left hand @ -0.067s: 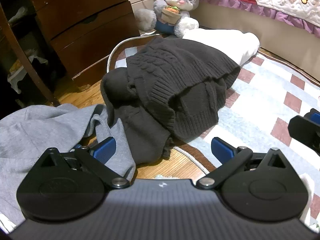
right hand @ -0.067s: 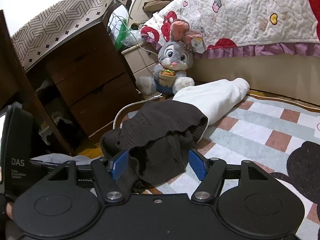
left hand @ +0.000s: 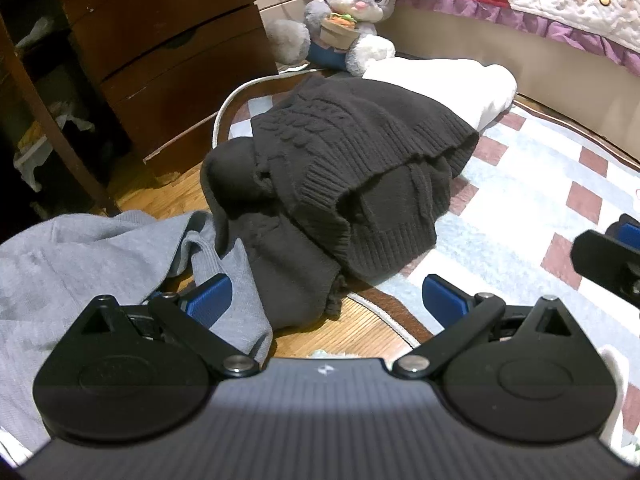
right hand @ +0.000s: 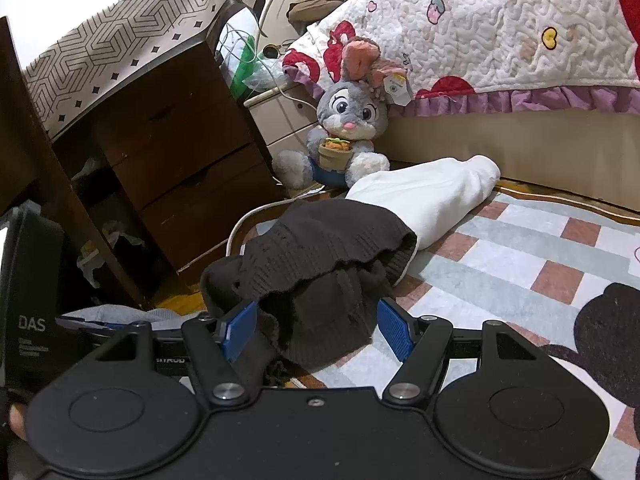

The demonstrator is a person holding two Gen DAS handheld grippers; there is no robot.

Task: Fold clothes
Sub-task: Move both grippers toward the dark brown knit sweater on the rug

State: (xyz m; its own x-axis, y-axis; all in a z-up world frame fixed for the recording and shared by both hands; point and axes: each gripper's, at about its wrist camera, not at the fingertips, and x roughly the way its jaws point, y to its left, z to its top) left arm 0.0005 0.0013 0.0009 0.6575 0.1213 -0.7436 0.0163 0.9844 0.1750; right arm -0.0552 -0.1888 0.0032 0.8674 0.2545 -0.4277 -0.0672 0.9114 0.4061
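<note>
the left gripper (left hand: 327, 298) hung low over the floor with its blue pads spread wide and nothing between them. the left pad (left hand: 210, 300) lay against the edge of a grey garment (left hand: 100, 256) crumpled at the near left. a dark knitted sweater (left hand: 352, 176) sat bunched in a heap just beyond, partly on the wooden floor (left hand: 344, 332) and partly on the checked rug (left hand: 520, 208), touching the grey garment on its left side. behind it a white garment (left hand: 448, 84) lay folded, with a plush rabbit (left hand: 344, 16) at the far end beside a brown dresser (left hand: 168, 52). the right gripper (right hand: 316, 326) also stood spread, empty, its pads on either side of the sweater's (right hand: 320, 276) near hem without closing on it.
</note>
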